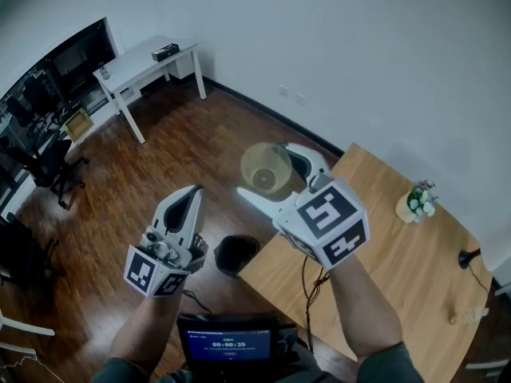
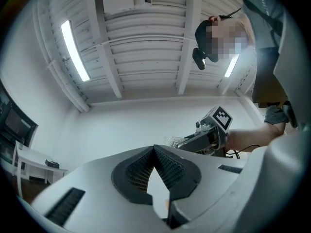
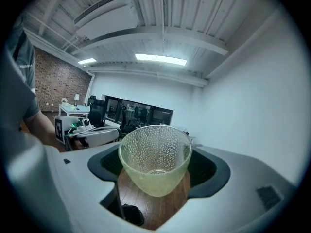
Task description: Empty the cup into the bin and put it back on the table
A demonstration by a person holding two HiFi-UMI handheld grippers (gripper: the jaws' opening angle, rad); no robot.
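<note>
1. R gripper (image 1: 262, 171) – jaws clamped on the cup (image 3: 154, 161), which is mouth up, in the air over the bin's (image 1: 236, 254) far side.
2. L gripper (image 2: 154, 152) – pads pressed together, held up left of the bin.
3. Table (image 1: 399, 246) edge is just right of the bin.

Left tool (image 1: 196, 191) held low, jaws together; right tool (image 1: 261, 170) raised, clamping the cup (image 3: 154, 161).

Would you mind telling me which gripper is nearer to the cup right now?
Right. The right gripper is shut on the cup; the left gripper is apart from it, off to its left.
</note>
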